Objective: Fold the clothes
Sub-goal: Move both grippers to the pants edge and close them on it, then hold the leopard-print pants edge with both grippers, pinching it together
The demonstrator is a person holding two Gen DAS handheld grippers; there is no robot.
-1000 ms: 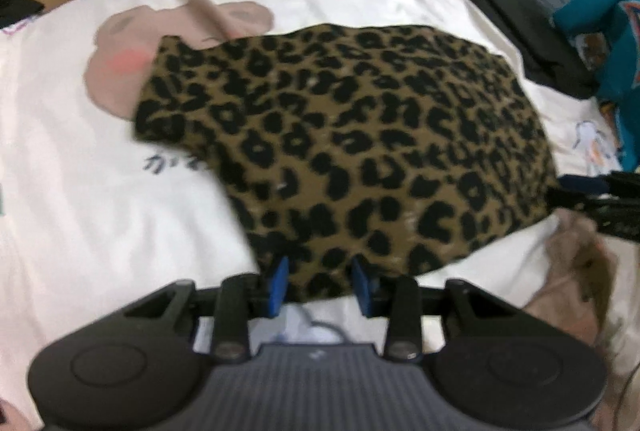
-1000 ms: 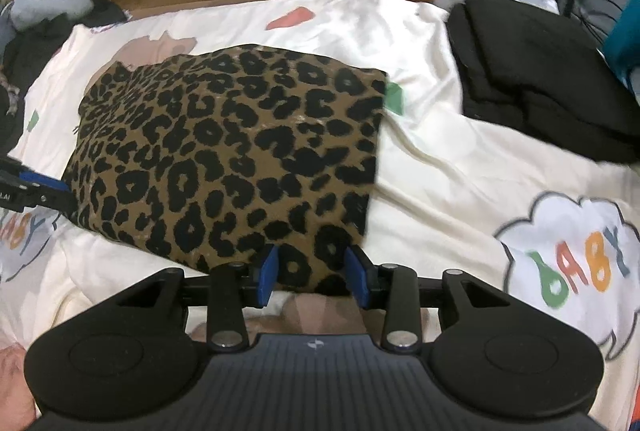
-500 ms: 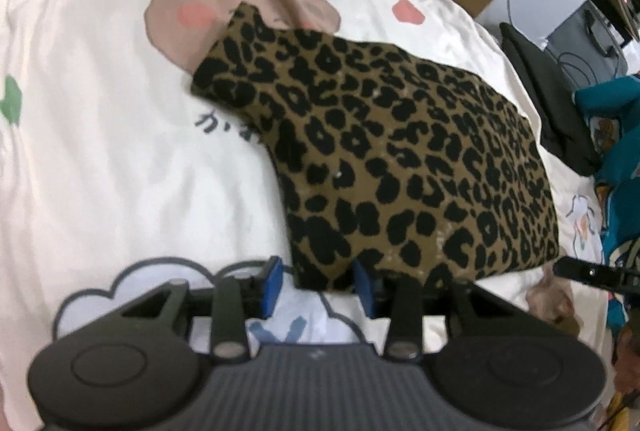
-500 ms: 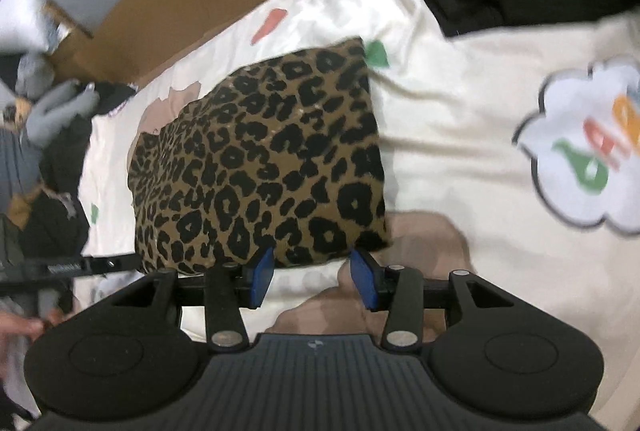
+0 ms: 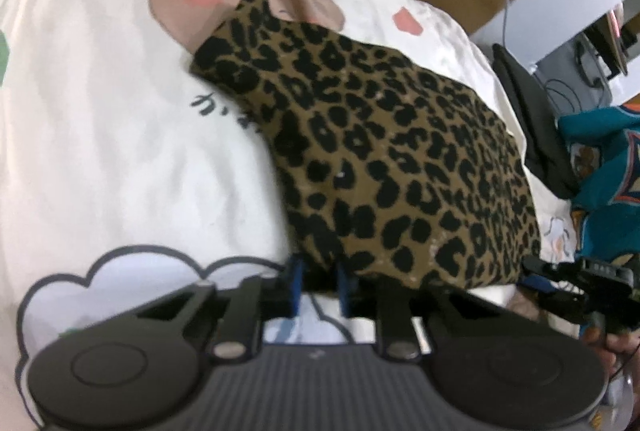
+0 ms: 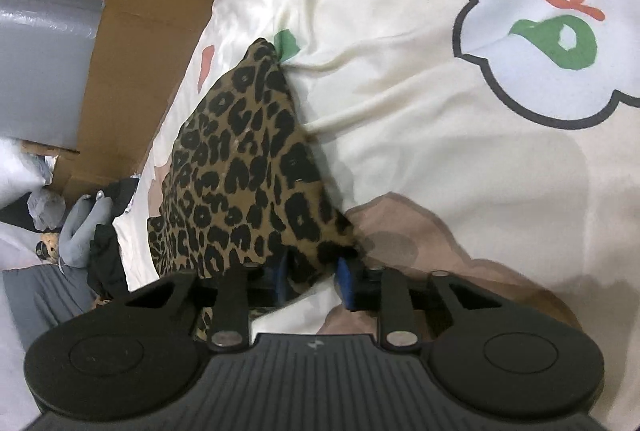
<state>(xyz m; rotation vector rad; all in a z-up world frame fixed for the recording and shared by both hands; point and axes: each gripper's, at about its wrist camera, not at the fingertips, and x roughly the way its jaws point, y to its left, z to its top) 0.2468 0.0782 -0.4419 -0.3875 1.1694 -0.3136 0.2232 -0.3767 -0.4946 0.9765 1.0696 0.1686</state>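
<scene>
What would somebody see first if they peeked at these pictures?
The leopard-print cloth, folded in the middle of the white cartoon sheet. Next, the two grippers at its near corners: the left gripper and the right gripper have just been closing, each with a corner between its blue pads. A bright "BABY" cloud is printed to the right.

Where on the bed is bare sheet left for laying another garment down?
Bare sheet lies left of the leopard-print garment, out to the cloud print. More lies around the BABY cloud. The black clothes and teal garment crowd the far side.
</scene>
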